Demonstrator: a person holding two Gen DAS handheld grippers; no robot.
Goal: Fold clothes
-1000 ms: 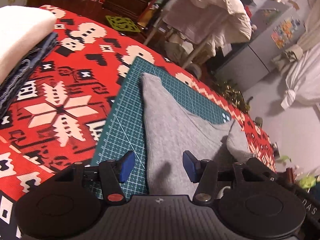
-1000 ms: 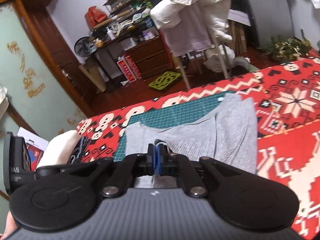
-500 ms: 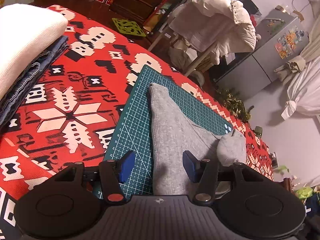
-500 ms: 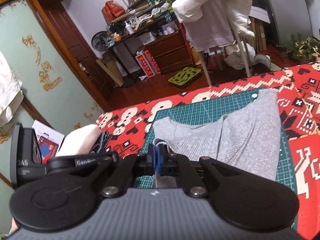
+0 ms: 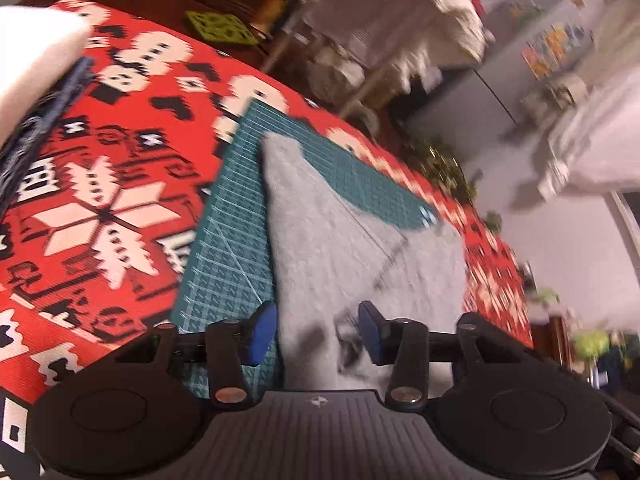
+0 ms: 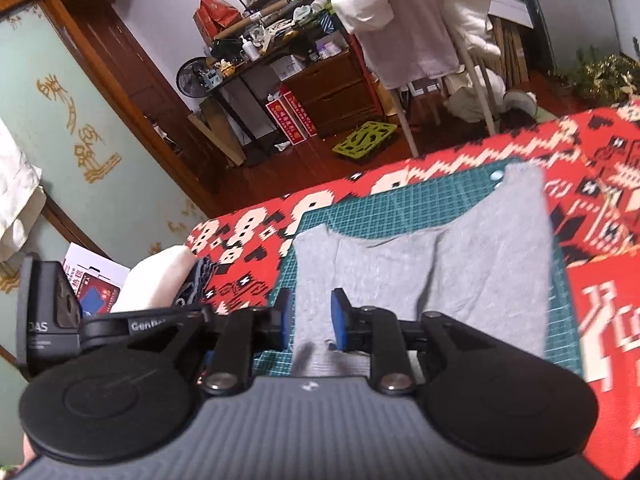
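A grey knit garment [image 5: 352, 248] [image 6: 432, 268] lies partly folded on a green cutting mat [image 5: 236, 232] [image 6: 400, 208] over a red patterned cloth. My left gripper [image 5: 316, 330] is open and hovers just above the garment's near left edge; nothing sits between its blue pads. My right gripper [image 6: 310, 320] is open too, its blue pads apart over the garment's near left corner, with grey fabric showing in the gap below. The left wrist view is blurred by motion.
A stack of folded clothes, white on dark denim [image 5: 28, 92] [image 6: 160, 280], sits on the red cloth [image 5: 100, 200] left of the mat. Beyond the table's far edge stand a chair draped with white laundry [image 6: 420, 20], a cluttered desk [image 6: 280, 48] and a grey cabinet [image 5: 480, 100].
My right gripper was shut on the grey garment and has now opened, letting the fabric go onto the mat. The left gripper stayed open and shifted slightly over the garment.
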